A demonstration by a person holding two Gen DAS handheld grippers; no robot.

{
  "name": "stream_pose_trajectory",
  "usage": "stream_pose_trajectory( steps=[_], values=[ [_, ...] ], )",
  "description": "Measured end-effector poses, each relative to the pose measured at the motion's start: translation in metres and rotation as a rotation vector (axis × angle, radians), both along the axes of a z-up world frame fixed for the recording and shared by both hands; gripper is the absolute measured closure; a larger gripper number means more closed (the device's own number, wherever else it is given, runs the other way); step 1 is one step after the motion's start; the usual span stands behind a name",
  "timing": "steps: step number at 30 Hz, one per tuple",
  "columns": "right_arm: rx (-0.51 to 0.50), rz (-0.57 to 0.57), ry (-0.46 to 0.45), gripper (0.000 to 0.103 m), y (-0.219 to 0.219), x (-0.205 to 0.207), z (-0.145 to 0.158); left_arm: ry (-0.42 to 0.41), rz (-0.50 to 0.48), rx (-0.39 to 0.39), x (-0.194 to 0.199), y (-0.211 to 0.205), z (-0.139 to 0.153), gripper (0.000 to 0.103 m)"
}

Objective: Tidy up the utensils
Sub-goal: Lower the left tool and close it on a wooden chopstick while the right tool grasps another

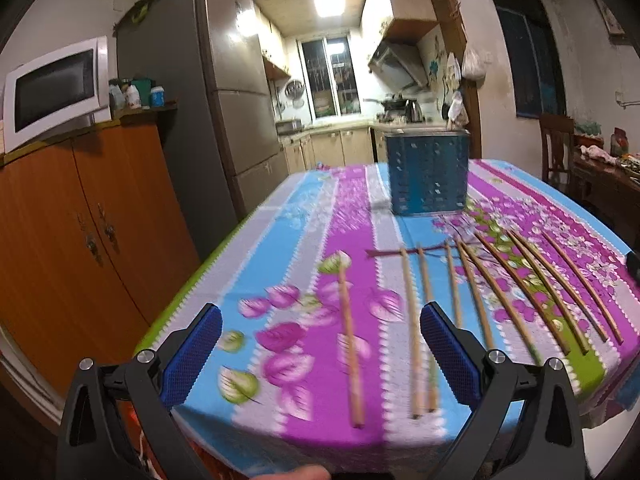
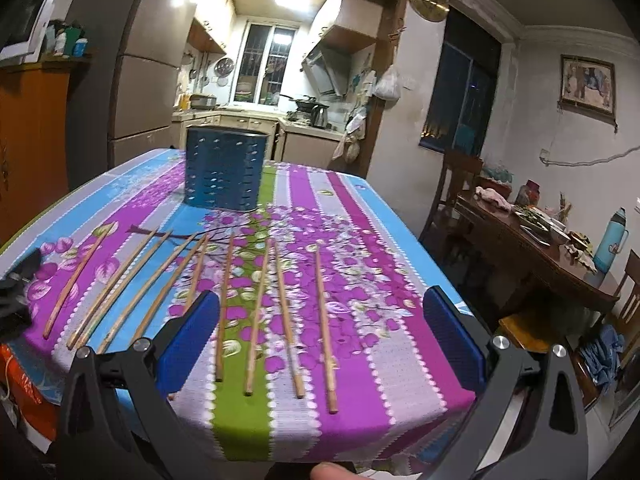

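The left wrist view takes in a white microwave on an orange cabinet at nine o'clock, which the right wrist view shows only at its edge; the right wrist view instead takes in a dark dining table with a blue thermos at three o'clock and a framed picture on the wall.

Both views show the floral tablecloth on the table, with wooden chopsticks laid side by side in a row near its front edge and a blue perforated holder standing upright beyond them, toward twelve o'clock.

The left tongs are spread wide apart, gripping nothing. One chopstick lies apart from the rest between the two blue pads, and two more lie just inside the right pad; the remainder fan out toward two o'clock.

The right tongs are likewise wide apart and hold nothing. Four chopsticks lie between the pads, the others toward ten o'clock past the left pad.

Both tongs hover at the table's near edge, pointing along the table toward the holder. A fingertip shows at six o'clock in each view.
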State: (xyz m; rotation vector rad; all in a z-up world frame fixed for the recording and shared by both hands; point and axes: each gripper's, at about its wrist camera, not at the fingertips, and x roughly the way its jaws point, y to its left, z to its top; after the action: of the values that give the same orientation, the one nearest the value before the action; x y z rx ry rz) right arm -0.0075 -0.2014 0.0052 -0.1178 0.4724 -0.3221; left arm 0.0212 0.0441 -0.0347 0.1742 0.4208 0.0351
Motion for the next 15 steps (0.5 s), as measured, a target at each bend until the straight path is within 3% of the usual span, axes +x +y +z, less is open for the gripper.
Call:
stream_pose_trajectory(
  steps=[3, 10, 15],
  values=[
    [0.019, -0.041, -0.023, 0.005, -0.02, -0.007, 0.0, -0.054, 0.02, -0.014, -0.006, 0.032, 0.006, 0.004],
    [0.088, -0.113, 0.028, 0.005, -0.072, -0.02, -0.022, 0.074, -0.021, -0.018, -0.014, 0.076, -0.008, 0.005],
    [0.051, -0.062, 0.08, 0.005, -0.068, -0.031, -0.038, 0.12, -0.121, -0.051, -0.027, 0.064, -0.016, 0.006]
  ],
)
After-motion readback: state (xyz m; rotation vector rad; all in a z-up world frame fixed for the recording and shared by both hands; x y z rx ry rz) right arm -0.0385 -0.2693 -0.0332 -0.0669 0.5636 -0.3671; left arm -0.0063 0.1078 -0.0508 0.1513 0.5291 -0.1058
